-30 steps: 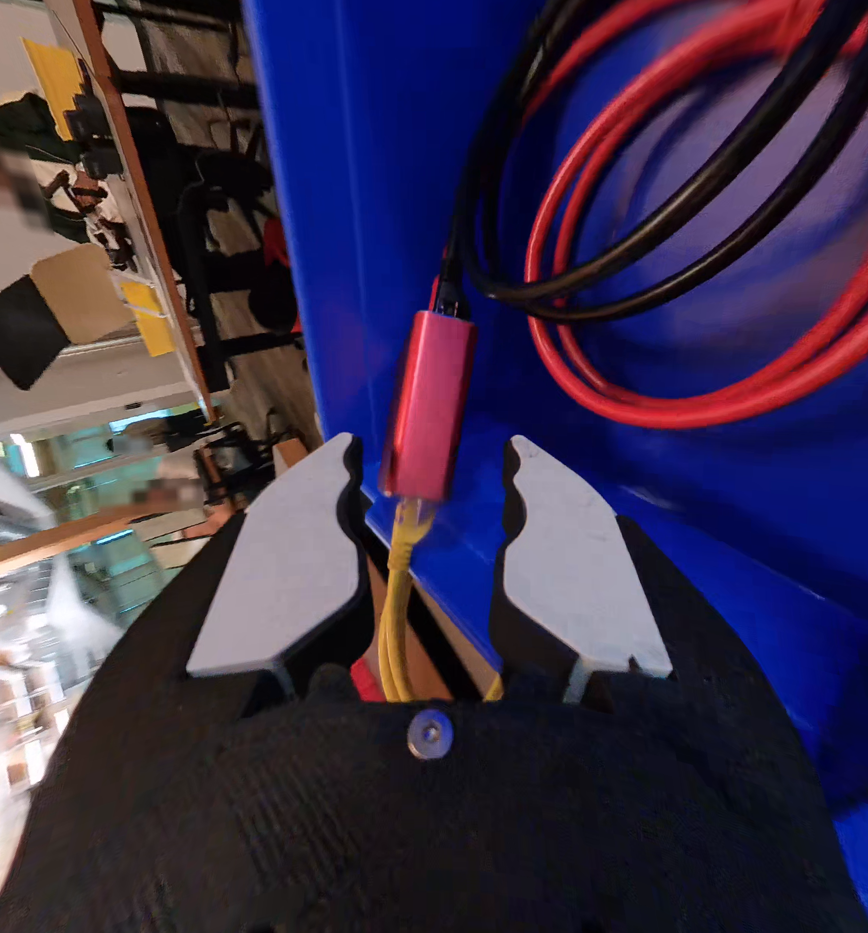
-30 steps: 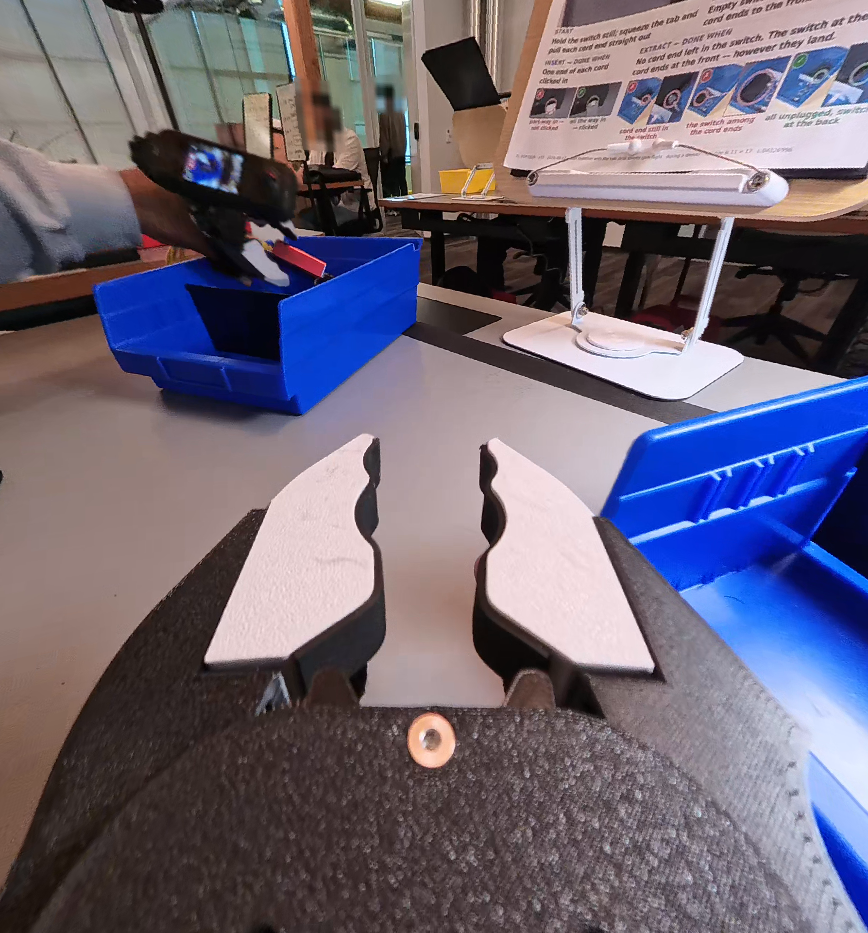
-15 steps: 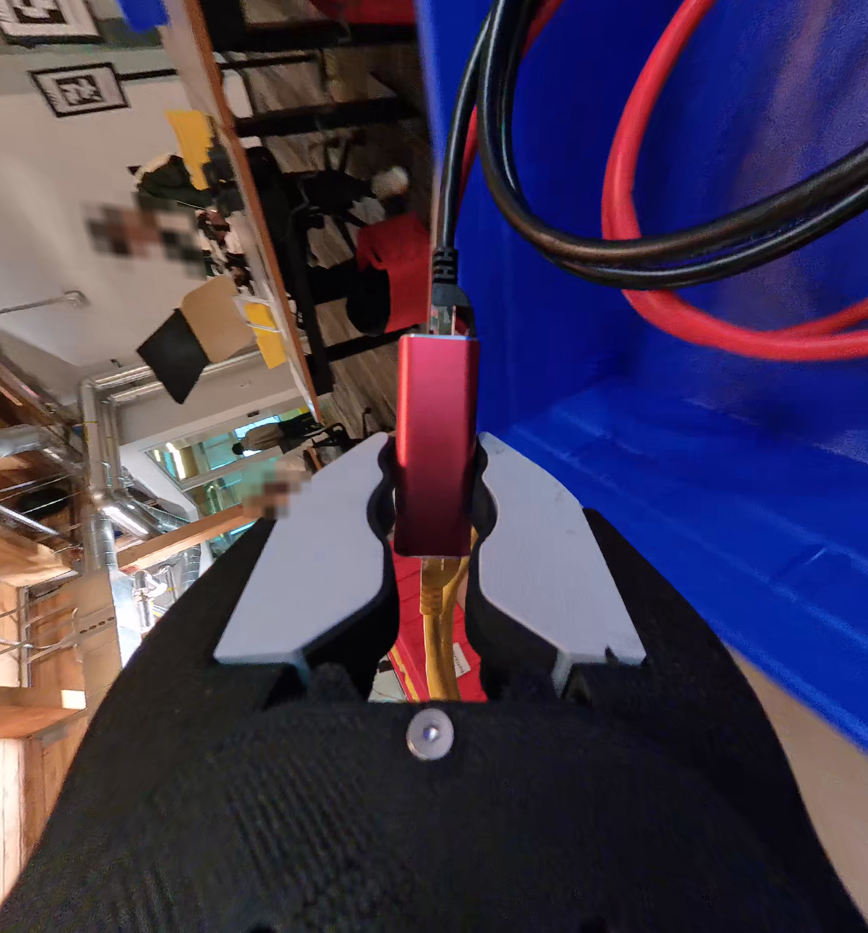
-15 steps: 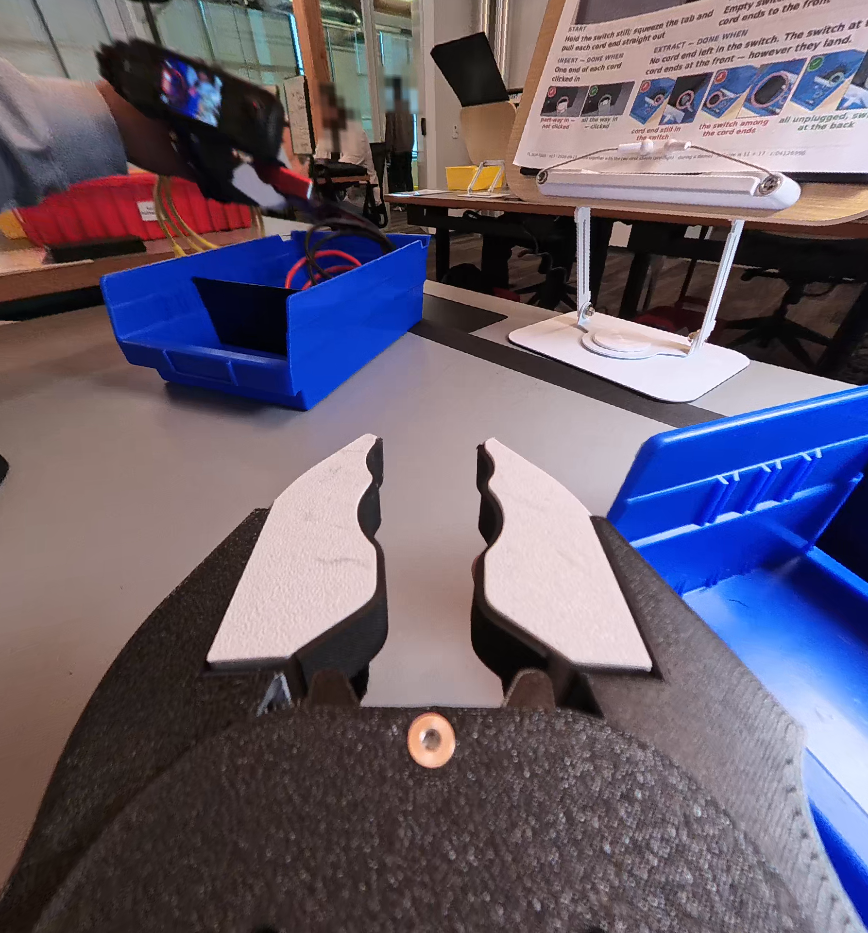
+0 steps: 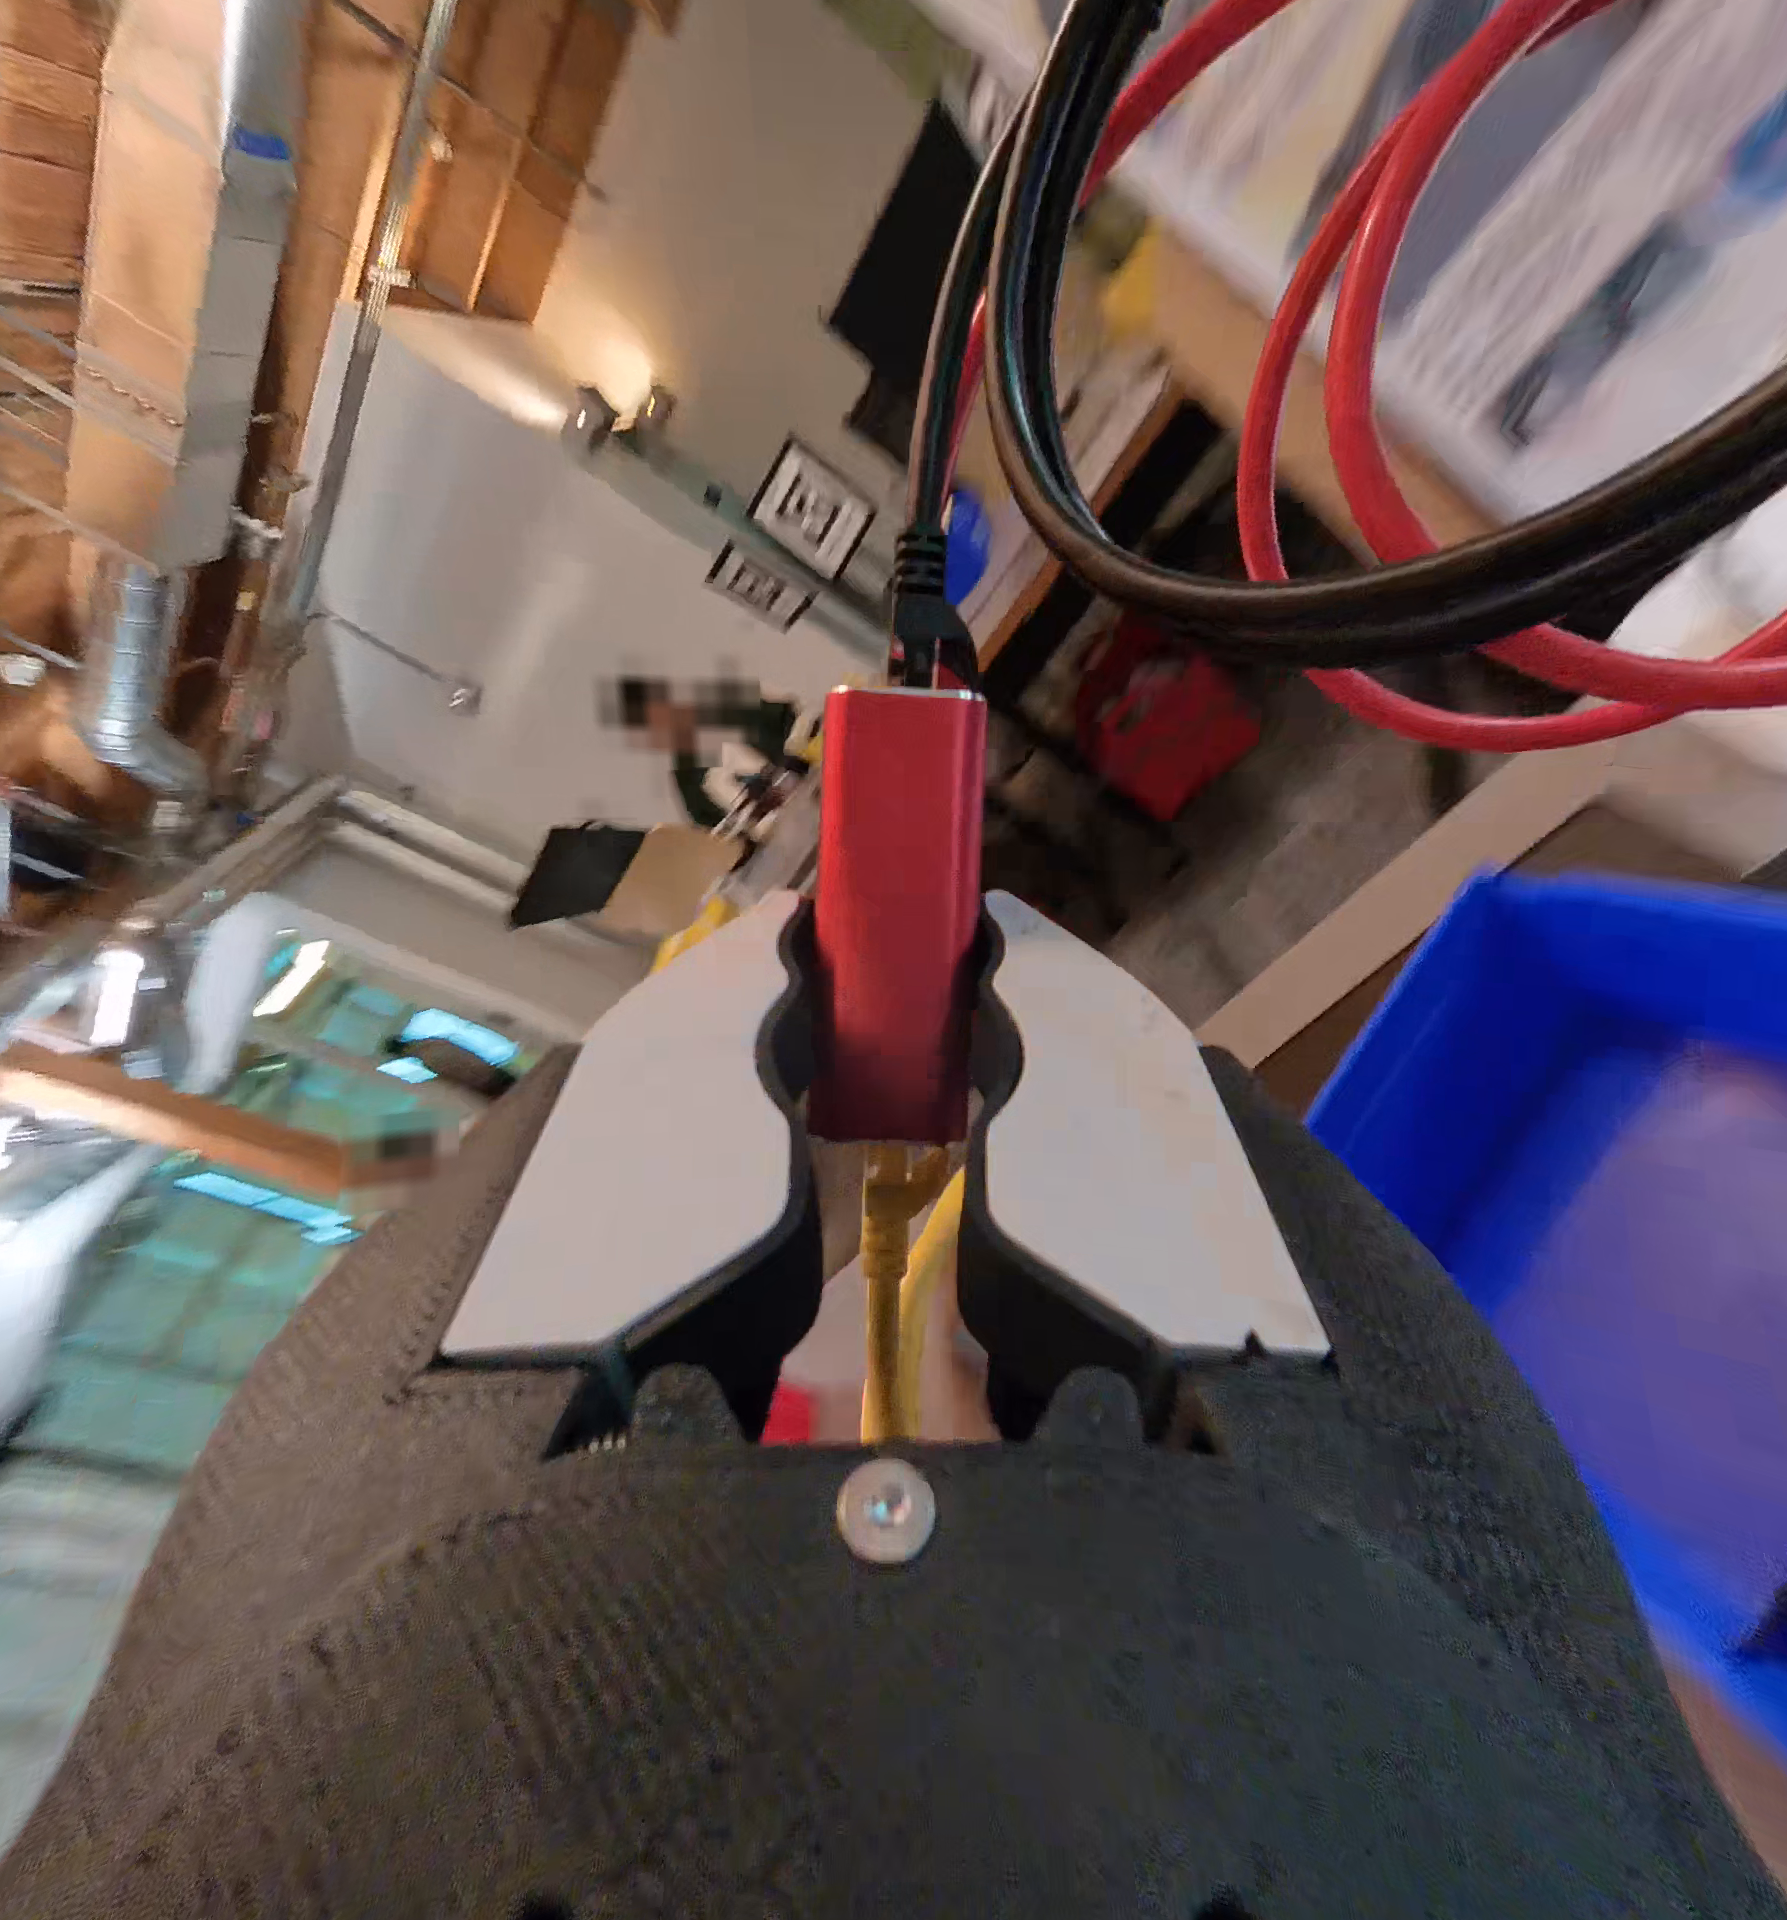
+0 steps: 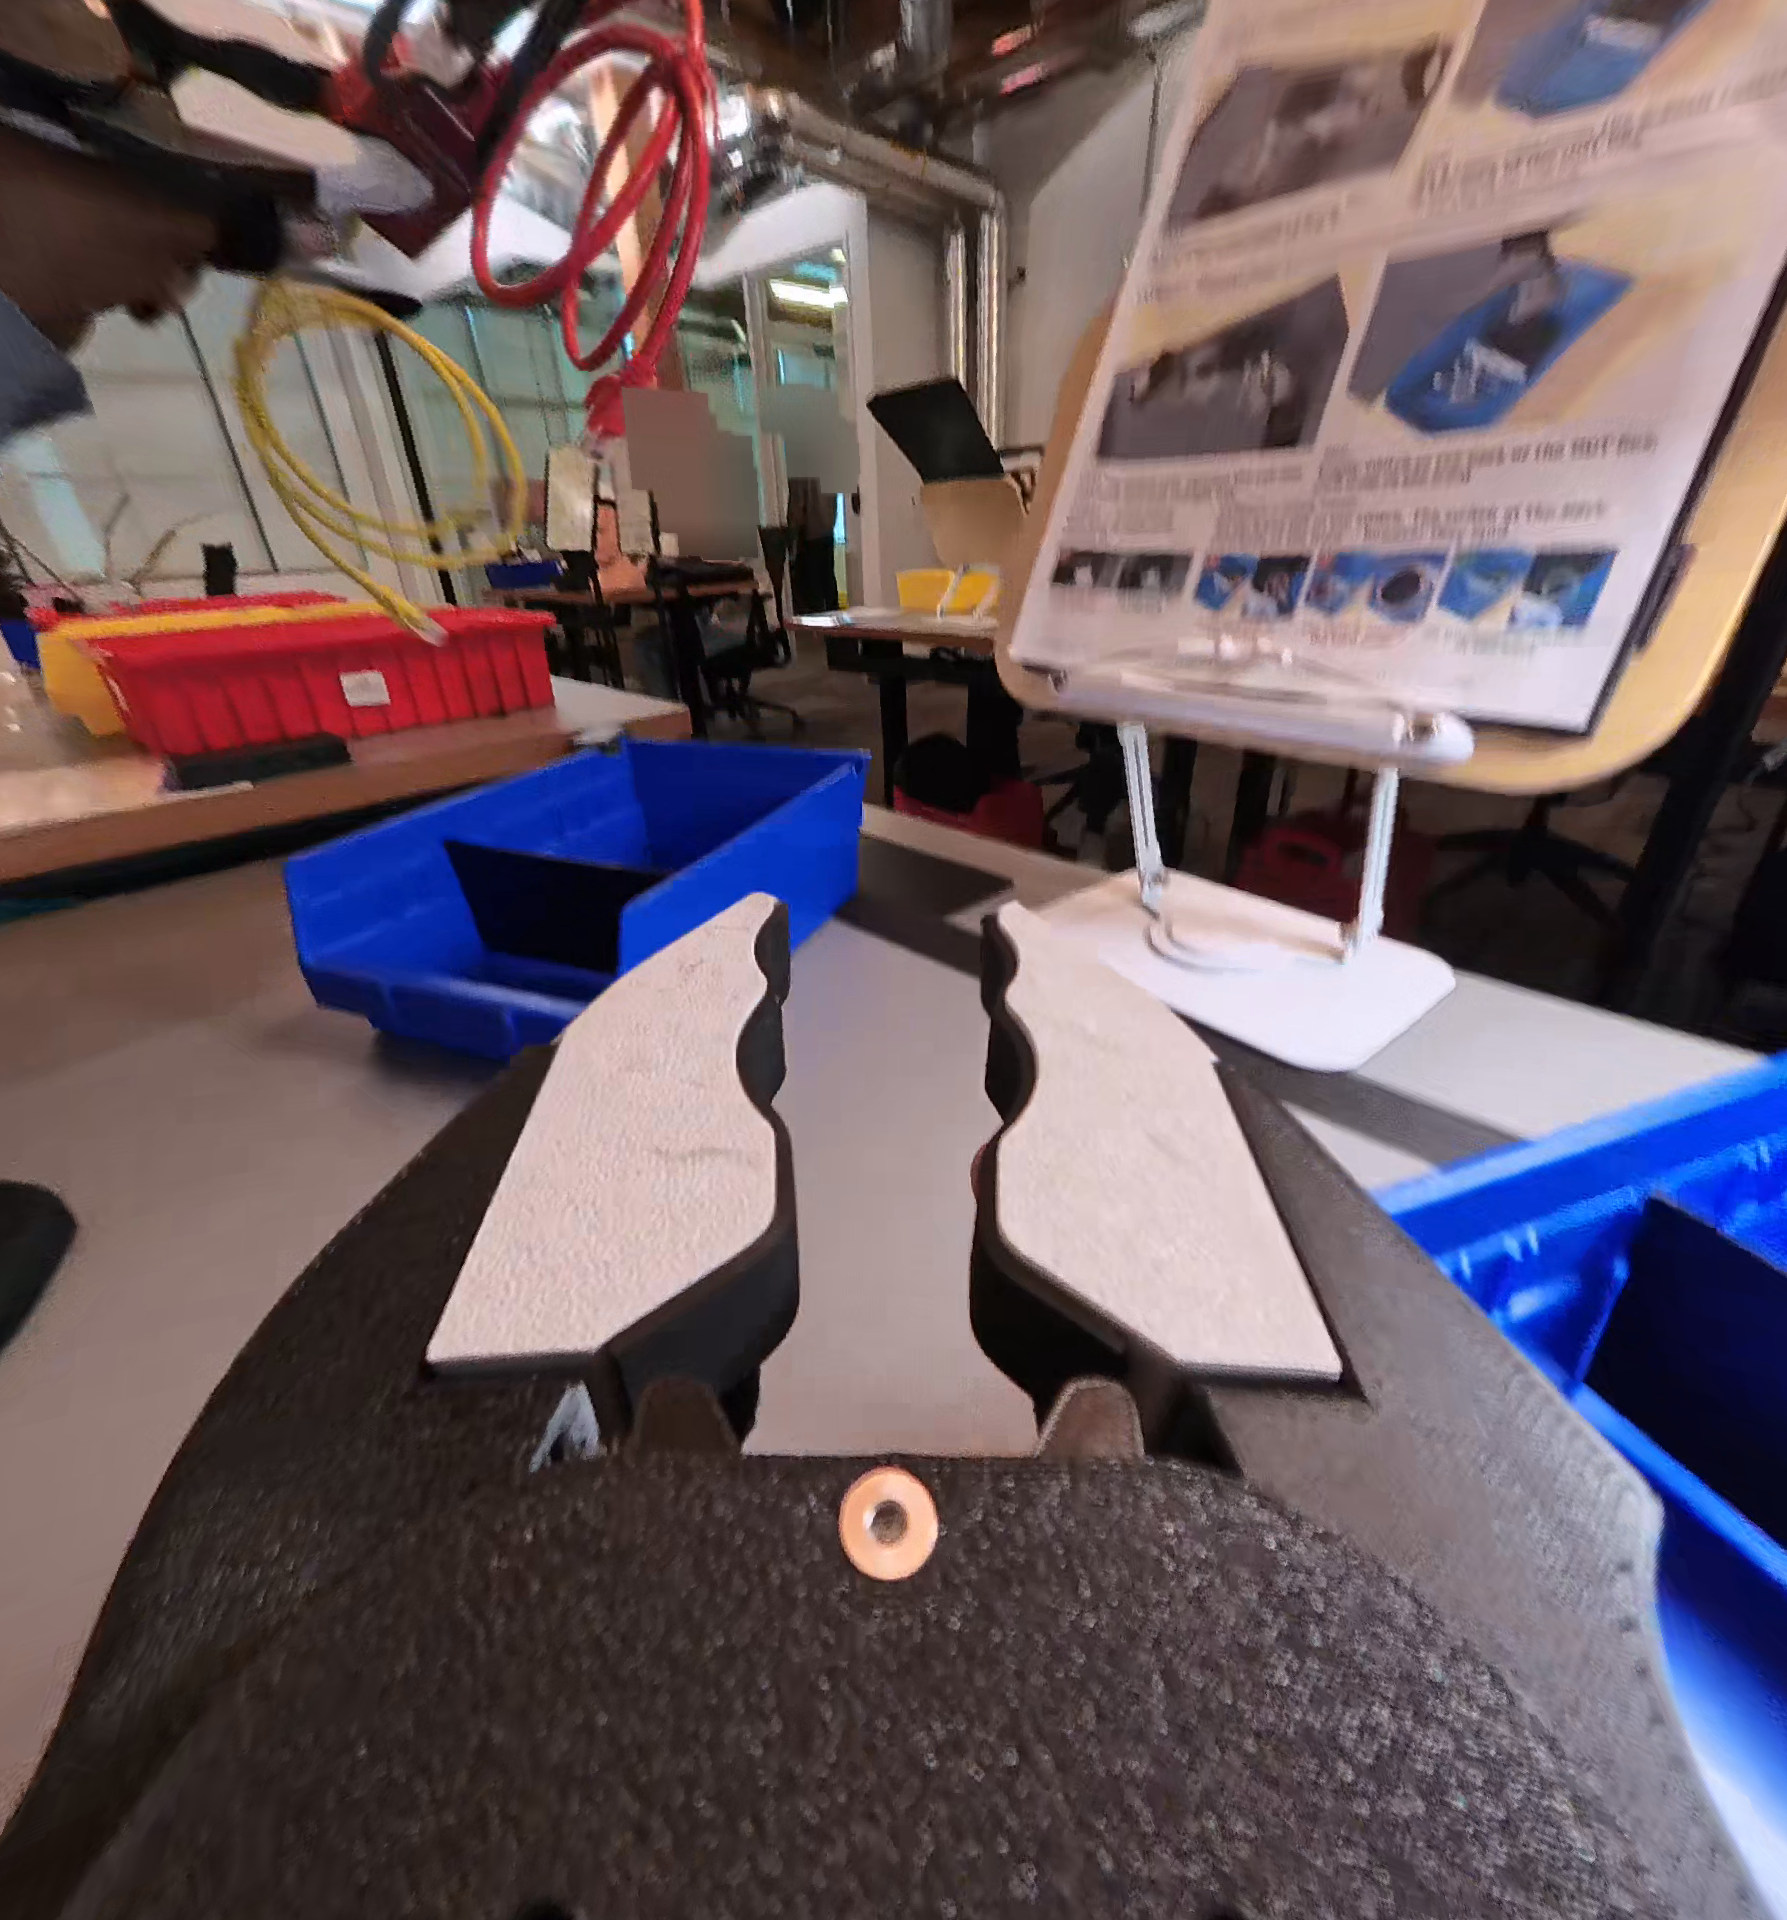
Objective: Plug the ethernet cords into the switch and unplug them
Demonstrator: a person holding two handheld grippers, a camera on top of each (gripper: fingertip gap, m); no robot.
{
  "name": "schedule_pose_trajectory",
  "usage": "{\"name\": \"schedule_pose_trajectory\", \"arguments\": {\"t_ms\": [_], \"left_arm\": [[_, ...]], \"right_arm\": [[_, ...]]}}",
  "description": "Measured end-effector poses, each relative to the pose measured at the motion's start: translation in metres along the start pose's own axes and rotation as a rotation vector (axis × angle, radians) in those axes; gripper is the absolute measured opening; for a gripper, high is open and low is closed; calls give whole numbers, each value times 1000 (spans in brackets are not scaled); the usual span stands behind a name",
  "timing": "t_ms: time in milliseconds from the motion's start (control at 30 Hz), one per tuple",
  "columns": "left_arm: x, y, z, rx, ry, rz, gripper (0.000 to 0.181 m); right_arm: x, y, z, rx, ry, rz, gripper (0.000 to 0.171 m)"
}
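Note:
My left gripper [image 5: 894, 940] is shut on a small red switch [image 5: 899, 894] and holds it up in the air. A black cord [image 5: 1107, 540] and a red cord [image 5: 1315, 582] are plugged into its far end and hang in loops. A yellow cord [image 5: 884, 1320] is plugged into its near end and runs back between the fingers. In the right wrist view the left gripper [image 6: 245, 135] is high at the top left, with the switch [image 6: 421, 145], red cord [image 6: 650, 208] and yellow cord [image 6: 369, 457] dangling from it. My right gripper [image 6: 884, 925] is open and empty above the grey table [image 6: 193, 1091].
A blue bin [image 6: 577, 883] sits on the table ahead, below the lifted cords, and also shows in the left wrist view [image 5: 1595, 1143]. Another blue bin [image 6: 1699, 1299] is at the right. An instruction sheet on a white stand [image 6: 1284, 966] is at the back right. Red and yellow bins [image 6: 297, 675] sit on a far table.
My left gripper closed on the switch inside the blue bin and lifted it high out of the bin, cords trailing. My right gripper stayed open and tilted slightly upward.

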State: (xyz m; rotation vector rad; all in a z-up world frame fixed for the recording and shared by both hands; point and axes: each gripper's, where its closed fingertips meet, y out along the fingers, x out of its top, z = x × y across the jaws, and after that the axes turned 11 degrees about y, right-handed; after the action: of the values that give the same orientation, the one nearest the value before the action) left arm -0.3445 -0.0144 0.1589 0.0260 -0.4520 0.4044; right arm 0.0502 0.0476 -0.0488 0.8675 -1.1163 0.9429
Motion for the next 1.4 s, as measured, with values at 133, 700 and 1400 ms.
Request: {"name": "schedule_pose_trajectory", "arguments": {"t_ms": [133, 700, 1400], "left_arm": [[63, -27, -18, -132, -369, -309, 27], [203, -92, -222, -1126, -1244, -875, 27], [226, -126, -251, -1315, -1118, -894, 27]], "right_arm": [[54, 21, 29, 116, 29, -64, 39], [80, 45, 78, 347, 30, 42, 48], [63, 39, 98, 626, 273, 87, 26]]}}
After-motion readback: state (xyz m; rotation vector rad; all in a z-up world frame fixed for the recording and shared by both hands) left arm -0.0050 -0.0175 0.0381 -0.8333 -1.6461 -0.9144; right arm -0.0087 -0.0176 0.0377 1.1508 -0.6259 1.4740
